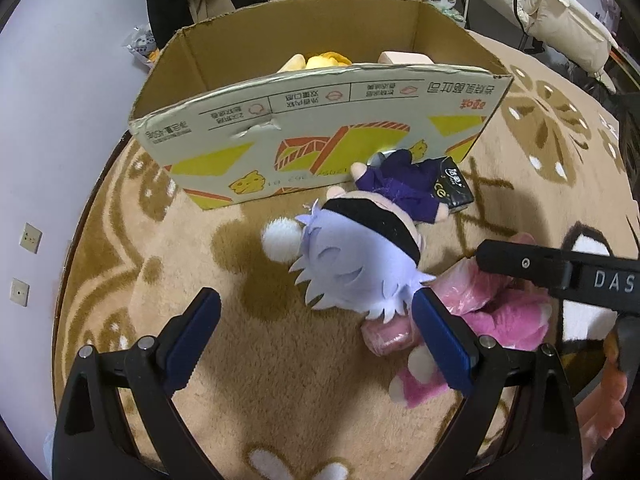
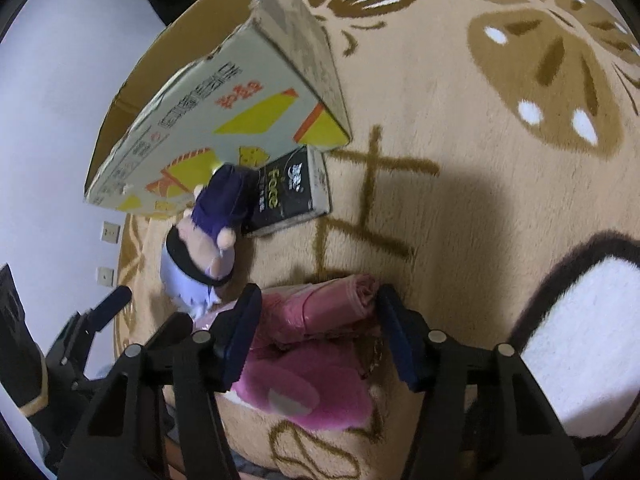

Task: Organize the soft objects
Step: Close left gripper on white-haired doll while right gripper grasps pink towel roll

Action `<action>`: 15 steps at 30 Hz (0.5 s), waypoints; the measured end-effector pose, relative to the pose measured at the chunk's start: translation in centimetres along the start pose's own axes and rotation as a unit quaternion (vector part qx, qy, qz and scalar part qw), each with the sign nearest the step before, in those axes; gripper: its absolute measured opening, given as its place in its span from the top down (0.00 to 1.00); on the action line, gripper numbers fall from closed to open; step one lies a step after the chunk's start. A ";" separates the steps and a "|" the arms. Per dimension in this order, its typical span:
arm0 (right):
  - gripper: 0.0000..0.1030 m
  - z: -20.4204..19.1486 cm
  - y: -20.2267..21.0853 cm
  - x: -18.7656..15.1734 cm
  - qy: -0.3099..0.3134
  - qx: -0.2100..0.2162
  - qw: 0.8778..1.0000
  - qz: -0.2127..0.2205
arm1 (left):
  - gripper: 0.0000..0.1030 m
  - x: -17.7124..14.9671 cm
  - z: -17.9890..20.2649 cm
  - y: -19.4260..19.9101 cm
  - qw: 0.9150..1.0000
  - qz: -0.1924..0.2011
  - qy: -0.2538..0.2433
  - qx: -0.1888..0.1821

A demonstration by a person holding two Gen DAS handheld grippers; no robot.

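A plush doll [image 1: 360,252] with pale lilac hair, a black blindfold and purple clothes lies on the carpet in front of an open cardboard box [image 1: 320,136]. It also shows in the right wrist view [image 2: 204,248]. A pink plush toy [image 1: 504,320] and a pink plastic roll [image 2: 320,312] lie beside the doll's head. My left gripper [image 1: 316,328] is open just short of the doll's head. My right gripper [image 2: 316,336] is open with its fingers on either side of the pink roll and pink plush [image 2: 304,384]. A yellow plush [image 1: 316,60] lies in the box.
A black tissue pack [image 2: 288,192] lies against the box, partly under the doll; it also shows in the left wrist view [image 1: 452,188]. The round beige patterned carpet [image 1: 240,360] ends at a bare floor on the left. Shelves and clothing stand behind the box.
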State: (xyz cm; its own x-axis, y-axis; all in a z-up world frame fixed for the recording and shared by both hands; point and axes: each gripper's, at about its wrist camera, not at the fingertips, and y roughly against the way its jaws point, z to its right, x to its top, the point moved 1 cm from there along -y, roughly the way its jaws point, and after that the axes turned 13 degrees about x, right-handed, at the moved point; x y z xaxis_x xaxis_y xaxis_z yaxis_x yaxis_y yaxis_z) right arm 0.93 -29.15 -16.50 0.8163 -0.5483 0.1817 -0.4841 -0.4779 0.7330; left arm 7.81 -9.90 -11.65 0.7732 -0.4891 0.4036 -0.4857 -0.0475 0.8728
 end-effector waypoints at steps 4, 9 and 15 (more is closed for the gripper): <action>0.40 -0.1 -0.3 0.8 -0.004 0.000 1.000 0.006 | 0.07 0.8 0.2 -0.6 1.000 0.006 0.001 -0.003; 0.46 -1.0 -0.9 1.8 0.016 -0.016 1.000 0.015 | 0.07 1.5 0.6 -1.9 1.000 -0.005 0.003 -0.028; 0.55 -1.8 -1.4 2.9 0.033 -0.020 0.999 0.028 | 0.07 1.7 1.4 -2.8 0.999 -0.003 -0.001 -0.047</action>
State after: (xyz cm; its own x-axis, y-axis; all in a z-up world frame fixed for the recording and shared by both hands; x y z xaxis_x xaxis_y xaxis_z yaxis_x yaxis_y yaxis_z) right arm 4.51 -28.81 -15.79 0.8081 -0.5264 0.2644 -0.5175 -0.4201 0.7455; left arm 9.99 -11.80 -13.80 0.7747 -0.4913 0.3980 -0.4410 0.0311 0.8969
